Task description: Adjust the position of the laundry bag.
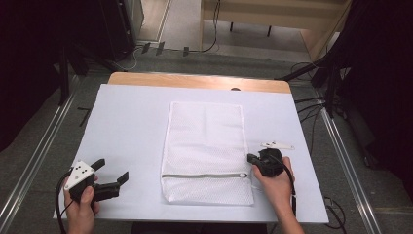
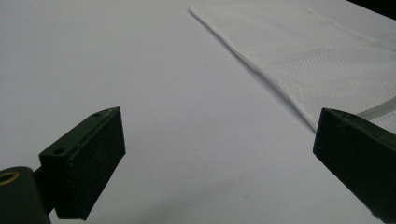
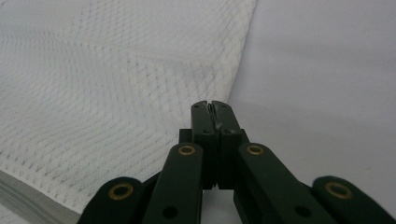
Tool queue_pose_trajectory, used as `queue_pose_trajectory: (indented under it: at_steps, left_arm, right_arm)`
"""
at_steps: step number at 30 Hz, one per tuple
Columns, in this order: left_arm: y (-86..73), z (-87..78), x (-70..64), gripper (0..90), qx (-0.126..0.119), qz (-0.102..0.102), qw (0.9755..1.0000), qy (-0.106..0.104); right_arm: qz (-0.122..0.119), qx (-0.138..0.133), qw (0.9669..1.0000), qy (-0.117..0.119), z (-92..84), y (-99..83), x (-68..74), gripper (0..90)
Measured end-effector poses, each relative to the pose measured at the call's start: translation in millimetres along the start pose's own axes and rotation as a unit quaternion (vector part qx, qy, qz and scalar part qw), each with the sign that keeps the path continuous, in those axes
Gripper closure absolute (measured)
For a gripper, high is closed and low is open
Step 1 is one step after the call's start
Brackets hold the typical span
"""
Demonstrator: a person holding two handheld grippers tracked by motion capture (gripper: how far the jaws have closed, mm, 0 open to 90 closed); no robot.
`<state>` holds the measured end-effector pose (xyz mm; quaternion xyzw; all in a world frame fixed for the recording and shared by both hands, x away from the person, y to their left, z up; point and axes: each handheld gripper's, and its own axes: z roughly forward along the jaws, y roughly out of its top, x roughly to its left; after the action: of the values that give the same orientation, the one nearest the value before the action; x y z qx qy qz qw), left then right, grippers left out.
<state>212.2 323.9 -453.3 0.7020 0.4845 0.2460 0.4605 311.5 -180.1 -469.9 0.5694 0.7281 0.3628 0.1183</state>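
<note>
Your hands sit nearest the camera at the bottom edge of the high view. Your left tongs point(image 1: 111, 172) rest over the near left part of the desk point(image 1: 126, 126), jaws spread wide with nothing between them. Your right tongs point(image 1: 250, 158) are closed; in the right gripper view the two black jaws meet tip to tip, and whether any mesh is pinched between them cannot be told.

No brand, label or readable writing on anything. The grey plate on the left tongs carries a few dark dots, not letters.

The bag point(image 1: 205, 151) lies flat at mid-desk, long side running away from you. The right tongs' tips sit at its right edge, just above the right end of the zip point(image 1: 204, 175). The left tongs are well apart from it, to its left; in the left gripper view the bag's point(image 2: 322, 65) edge runs diagonally beyond the right jaw.

Bag: white mesh, rectangular, fine diamond weave, stitched hem. Zip: grey, thin, straight across near the bag's near end. Desk: smooth white sheet over a wooden top, wood showing at the far edge. A small flat white piece point(image 1: 277, 145) lies just right of the bag, beyond your right hand.
</note>
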Motion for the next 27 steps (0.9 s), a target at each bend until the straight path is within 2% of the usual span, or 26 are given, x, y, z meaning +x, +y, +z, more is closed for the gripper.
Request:
queue_pose_trajectory:
  at_steps: [2, 5, 9, 10, 14, 16, 17, 18, 21, 24, 25, 27]
  left_arm:
    - [-0.1, -0.1, -0.2, 2.4, -0.001, 0.005, 1.0000, 0.000]
    - [-0.3, -0.5, -0.2, 2.3, -0.003, 0.004, 1.0000, 0.001]
    - [-1.1, -0.4, 0.3, 2.6, -0.005, 0.002, 1.0000, 0.001]
    - [-1.2, -0.6, -0.1, 5.1, -0.006, 0.003, 1.0000, 0.005]
    - [-1.3, -0.6, -1.3, 6.2, -0.010, 0.002, 0.9999, 0.003]
    - [-1.2, -0.8, -2.0, 6.2, -0.010, 0.003, 0.9999, 0.003]
    - [-0.7, -1.5, -4.0, 6.2, -0.011, 0.007, 0.9999, 0.003]
    - [-0.7, -1.5, -4.0, 6.2, -0.011, 0.007, 0.9999, 0.003]
    - [0.8, -1.9, -15.1, 6.2, -0.007, 0.039, 0.9992, 0.010]
    - [3.4, -1.6, -27.9, 6.2, -0.010, 0.044, 0.9990, -0.005]
    - [3.4, -1.6, -27.9, 6.2, -0.010, 0.044, 0.9990, -0.005]
    - [7.5, 0.4, -41.9, 6.2, -0.013, 0.047, 0.9985, -0.024]
  right_arm:
    - [0.000, -0.003, 1.0000, 0.004, -0.7, -0.3, -1.0, 89.1]
    - [0.002, -0.007, 0.9999, 0.011, -5.9, 0.9, -2.8, 82.4]
    - [-0.002, -0.023, 0.9995, 0.022, -22.2, 2.1, -7.9, 72.1]
    - [-0.002, -0.029, 0.9993, 0.024, -28.2, 1.5, -9.7, 69.9]
    - [-0.003, -0.039, 0.9989, 0.026, -45.6, -6.7, -12.2, 65.4]
    - [-0.005, -0.040, 0.9988, 0.027, -48.4, -9.1, -12.3, 64.6]
    - [-0.006, -0.048, 0.9984, 0.028, -56.1, -18.4, -12.4, 61.1]
    - [-0.006, -0.048, 0.9984, 0.028, -56.1, -18.4, -12.4, 61.1]
    - [-0.016, -0.054, 0.9978, 0.034, -62.0, -32.9, -11.0, 56.6]
    - [-0.032, -0.054, 0.9973, 0.038, -67.6, -43.2, -7.6, 53.6]
    - [-0.033, -0.057, 0.9971, 0.039, -69.9, -44.9, -6.7, 53.0]
    - [-0.035, -0.063, 0.9965, 0.042, -73.3, -46.4, -5.3, 51.0]
